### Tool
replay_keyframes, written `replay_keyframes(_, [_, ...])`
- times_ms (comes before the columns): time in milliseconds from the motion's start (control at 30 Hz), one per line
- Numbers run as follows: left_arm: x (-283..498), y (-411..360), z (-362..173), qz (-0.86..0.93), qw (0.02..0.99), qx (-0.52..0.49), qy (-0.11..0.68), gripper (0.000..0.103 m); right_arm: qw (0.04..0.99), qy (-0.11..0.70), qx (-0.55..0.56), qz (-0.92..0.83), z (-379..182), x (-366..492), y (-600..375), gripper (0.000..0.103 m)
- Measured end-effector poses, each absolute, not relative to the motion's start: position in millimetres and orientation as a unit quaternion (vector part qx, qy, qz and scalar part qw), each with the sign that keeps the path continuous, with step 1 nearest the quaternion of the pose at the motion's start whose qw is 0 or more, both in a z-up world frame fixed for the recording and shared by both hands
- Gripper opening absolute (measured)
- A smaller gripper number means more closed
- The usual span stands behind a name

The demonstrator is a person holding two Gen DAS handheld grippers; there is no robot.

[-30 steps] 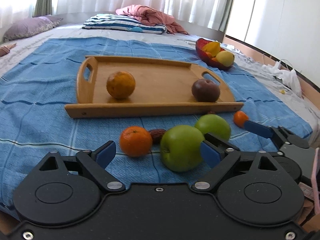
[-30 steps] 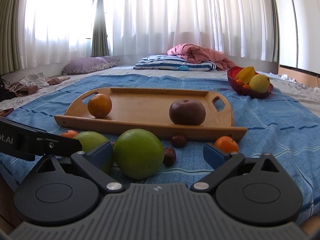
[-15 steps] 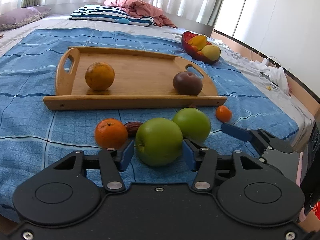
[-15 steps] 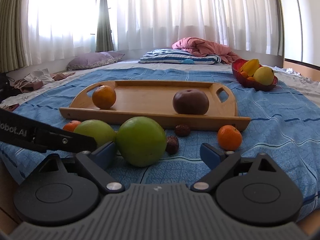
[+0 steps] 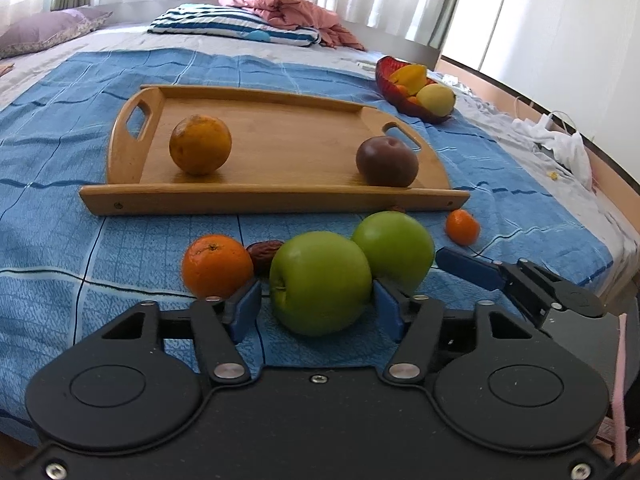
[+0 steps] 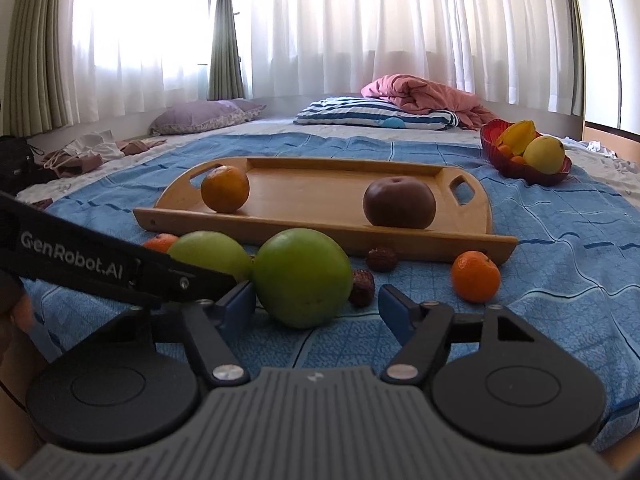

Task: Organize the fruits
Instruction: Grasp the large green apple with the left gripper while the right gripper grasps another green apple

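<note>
Left wrist view: the left claw (image 5: 318, 308) straddles the nearer green apple (image 5: 320, 282) on the blue bedspread (image 5: 60, 240); its jaws have just been opening, and the blue pads sit at the apple's flanks, the right one touching or nearly so, the left with a sliver of gap, so it brackets the fruit without clamping it, probably setting up a lift toward the wooden tray (image 5: 280, 196); a second green apple (image 5: 394, 246) touches the first from behind; an orange (image 5: 216, 266) and a dark dried fruit (image 5: 262, 252) lie just beside; a small mandarin (image 5: 462, 226) sits farther right; the tray carries a large orange (image 5: 200, 144) and a dark brown fruit (image 5: 386, 162), well apart, which suggests sorting by kind.

Right wrist view: the right claw (image 6: 316, 306) stands spread around the second apple (image 6: 302, 278), jaws just closing, the left pad close, the right clearly apart; a red bowl (image 6: 520, 170) of yellow fruit sits beyond the tray; the surface is a bed, with a striped pillow (image 6: 372, 116), a pink quilt (image 6: 424, 94) and white curtains (image 6: 360, 28) behind, daylight glowing through.
</note>
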State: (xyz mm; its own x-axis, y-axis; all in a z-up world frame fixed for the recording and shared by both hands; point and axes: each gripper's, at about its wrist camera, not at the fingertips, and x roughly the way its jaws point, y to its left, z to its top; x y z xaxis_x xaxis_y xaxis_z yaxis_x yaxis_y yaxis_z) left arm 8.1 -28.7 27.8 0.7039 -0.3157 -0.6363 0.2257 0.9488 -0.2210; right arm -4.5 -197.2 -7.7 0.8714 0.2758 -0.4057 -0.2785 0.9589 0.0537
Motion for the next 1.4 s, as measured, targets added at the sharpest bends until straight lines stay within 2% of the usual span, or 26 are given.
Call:
replay_keyframes(133, [11,-27,27,-0.144,0.919,-0.076,0.358,0.061,0.967,0.209,0.003,0.146,-7,-2,-200,0.08])
replay_keyframes(233, [12,-26,27,-0.147,0.918,-0.085,0.359,0.054,0.966,0.209,0.004,0.15,-6,-1,-200,0.079])
replay_keyframes(600, [-5,-21,37,-0.136,0.925,-0.047,0.352,0.053,0.963,0.214,-0.007,0.164,-9,2,-189,0.079])
replay_keyframes(767, [-20,-19,41,-0.131,0.934,-0.019,0.332,0.048,0.963,0.212,-0.008,0.165,-10,5,-186,0.079])
replay_keyframes(867, [-21,-20,39,-0.132,0.935,-0.015,0.328,0.048,0.963,0.212,-0.015,0.165,-11,7,-184,0.075])
replay_keyframes(967, [-20,-21,38,-0.131,0.936,-0.017,0.327,0.049,0.965,0.211,-0.021,0.156,-12,8,-183,0.06])
replay_keyframes(1400, [-11,-27,31,-0.123,0.937,-0.026,0.325,0.055,0.969,0.215,-0.022,0.12,-4,-16,-203,0.06])
